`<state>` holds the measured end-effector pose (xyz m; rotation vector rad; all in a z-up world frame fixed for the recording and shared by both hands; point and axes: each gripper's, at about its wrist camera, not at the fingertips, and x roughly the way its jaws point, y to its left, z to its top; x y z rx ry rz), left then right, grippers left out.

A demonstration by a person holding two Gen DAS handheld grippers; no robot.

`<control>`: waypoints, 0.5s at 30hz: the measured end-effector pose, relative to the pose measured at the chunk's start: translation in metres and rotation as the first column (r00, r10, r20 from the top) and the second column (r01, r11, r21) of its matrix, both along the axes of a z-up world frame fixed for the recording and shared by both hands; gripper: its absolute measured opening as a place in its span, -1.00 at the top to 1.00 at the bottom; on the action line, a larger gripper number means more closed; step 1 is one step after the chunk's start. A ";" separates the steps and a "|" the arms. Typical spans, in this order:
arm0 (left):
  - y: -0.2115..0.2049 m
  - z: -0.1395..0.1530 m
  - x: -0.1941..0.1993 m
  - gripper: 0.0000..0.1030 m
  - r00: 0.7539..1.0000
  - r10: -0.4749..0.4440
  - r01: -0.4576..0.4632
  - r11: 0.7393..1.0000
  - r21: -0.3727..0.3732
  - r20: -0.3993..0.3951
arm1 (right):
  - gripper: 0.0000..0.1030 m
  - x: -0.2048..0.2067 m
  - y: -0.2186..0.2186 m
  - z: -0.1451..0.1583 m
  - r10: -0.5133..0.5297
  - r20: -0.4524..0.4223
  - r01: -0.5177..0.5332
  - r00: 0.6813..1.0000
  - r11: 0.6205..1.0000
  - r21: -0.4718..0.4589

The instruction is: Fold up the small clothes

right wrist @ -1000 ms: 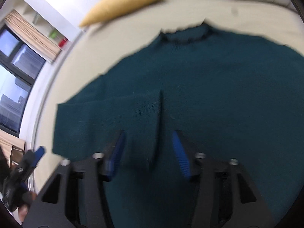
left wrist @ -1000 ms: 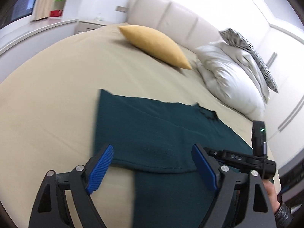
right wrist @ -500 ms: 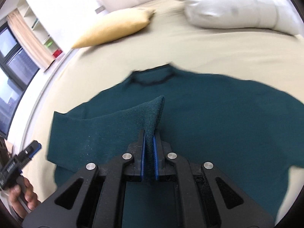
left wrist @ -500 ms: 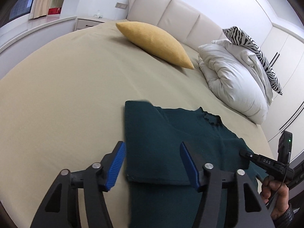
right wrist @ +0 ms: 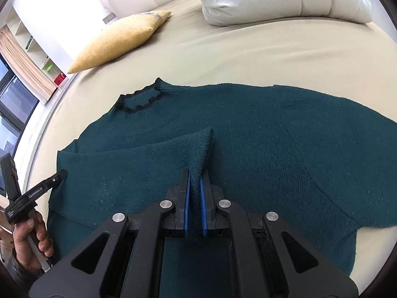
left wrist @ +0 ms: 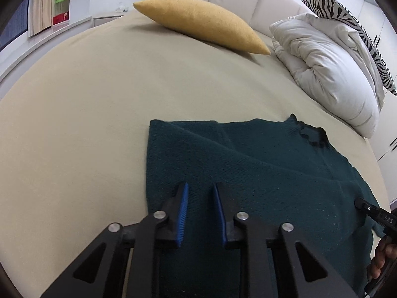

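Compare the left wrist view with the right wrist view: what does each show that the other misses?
Left wrist only: a zebra-striped pillow and the left gripper, whose jaws have just been closing over the sweater.
Right wrist only: the right gripper shut on a raised fold of sweater, and a window.
Both: the yellow cushion, white duvet and beige bed.

I get bright, even daylight in both views, sharp throughout; the pillow (left wrist: 201,22) casts only a soft shadow on the bed (left wrist: 74,124). Fisheye bending and dark corners frame the edges.
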<state>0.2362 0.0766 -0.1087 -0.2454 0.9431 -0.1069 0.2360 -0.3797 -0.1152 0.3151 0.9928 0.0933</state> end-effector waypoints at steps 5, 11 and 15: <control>0.005 -0.004 -0.009 0.61 0.999 0.004 -0.003 1.000 -0.010 0.040 | 0.88 0.014 0.011 0.001 -0.004 0.026 0.004 1.000 1.000 -0.009; 0.008 -0.007 -0.011 0.62 0.998 -0.002 0.003 1.000 -0.025 0.059 | 0.89 0.024 0.003 -0.024 -0.031 -0.036 0.031 0.999 1.000 -0.003; 0.024 0.000 -0.013 0.71 0.999 0.033 -0.029 0.993 -0.110 0.042 | 0.89 0.018 -0.001 -0.028 -0.052 -0.006 0.052 0.999 0.998 0.045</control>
